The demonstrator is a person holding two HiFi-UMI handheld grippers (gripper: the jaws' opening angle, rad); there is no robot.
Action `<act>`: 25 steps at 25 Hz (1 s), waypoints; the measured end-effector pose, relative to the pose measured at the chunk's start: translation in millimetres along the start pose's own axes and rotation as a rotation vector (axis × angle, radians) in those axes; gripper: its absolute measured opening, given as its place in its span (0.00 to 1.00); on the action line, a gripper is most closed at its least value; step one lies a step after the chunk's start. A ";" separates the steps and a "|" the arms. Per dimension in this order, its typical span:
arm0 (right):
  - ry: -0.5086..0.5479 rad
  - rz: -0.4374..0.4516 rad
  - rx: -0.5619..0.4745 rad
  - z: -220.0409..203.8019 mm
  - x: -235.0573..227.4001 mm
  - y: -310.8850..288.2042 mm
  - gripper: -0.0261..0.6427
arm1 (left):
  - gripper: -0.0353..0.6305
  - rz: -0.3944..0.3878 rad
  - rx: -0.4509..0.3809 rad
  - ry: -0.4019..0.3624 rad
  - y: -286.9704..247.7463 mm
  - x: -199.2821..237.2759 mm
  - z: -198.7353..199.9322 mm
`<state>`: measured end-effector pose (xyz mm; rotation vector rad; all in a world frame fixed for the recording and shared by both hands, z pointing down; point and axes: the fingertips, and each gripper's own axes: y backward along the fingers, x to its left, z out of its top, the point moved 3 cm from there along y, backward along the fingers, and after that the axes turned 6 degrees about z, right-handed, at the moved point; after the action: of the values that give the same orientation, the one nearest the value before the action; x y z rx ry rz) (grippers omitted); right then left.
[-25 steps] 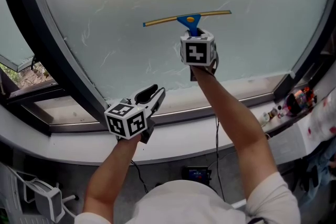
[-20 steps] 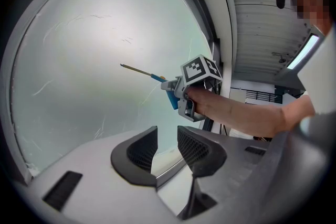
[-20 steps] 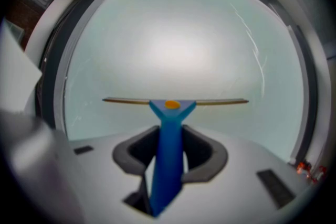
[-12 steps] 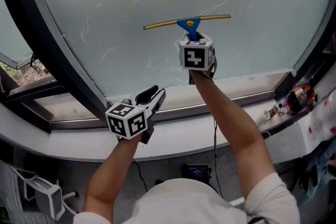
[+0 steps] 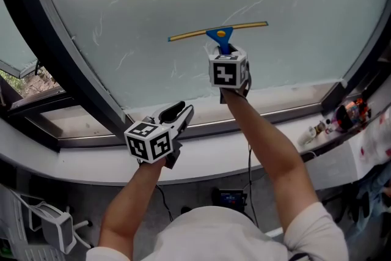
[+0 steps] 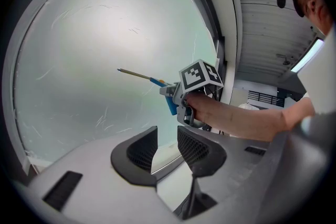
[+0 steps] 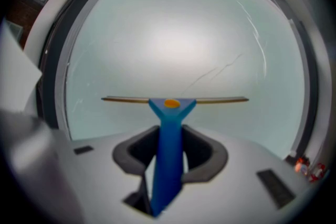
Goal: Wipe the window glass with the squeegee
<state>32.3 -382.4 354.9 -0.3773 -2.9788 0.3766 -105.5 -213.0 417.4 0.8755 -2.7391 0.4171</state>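
The squeegee (image 5: 219,32) has a blue handle (image 7: 169,149) and a long thin brass-coloured blade (image 7: 220,99) lying level against the frosted window glass (image 5: 183,3). My right gripper (image 5: 228,51) is shut on the blue handle, below the blade, in the lower middle of the pane. In the left gripper view the squeegee (image 6: 152,80) and the right gripper (image 6: 181,97) show side-on. My left gripper (image 5: 177,112) hangs lower and to the left, over the sill, its jaws open and empty (image 6: 164,147).
A dark window frame post (image 5: 67,64) runs diagonally at the left. The white sill (image 5: 269,125) lies below the glass. Small items (image 5: 342,116) sit on a ledge at the right. A grey device (image 5: 46,226) stands on the floor at lower left.
The right gripper has drawn the squeegee a little way down the glass. The left gripper has sunk slightly and stays open.
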 end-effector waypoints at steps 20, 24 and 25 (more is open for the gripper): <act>-0.012 0.010 0.076 -61.8 9.3 -17.5 0.26 | 0.26 0.007 0.075 0.023 -12.0 13.8 -35.1; -0.014 0.009 0.088 -71.6 8.8 -22.8 0.26 | 0.26 0.006 0.088 0.030 -15.2 16.2 -41.0; -0.014 0.011 0.088 -73.6 8.8 -24.9 0.26 | 0.26 0.006 0.092 0.032 -16.1 16.9 -42.6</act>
<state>28.7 -386.6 432.9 -0.3829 -2.9621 0.5106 -103.6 -220.1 465.5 0.8748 -2.7133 0.5569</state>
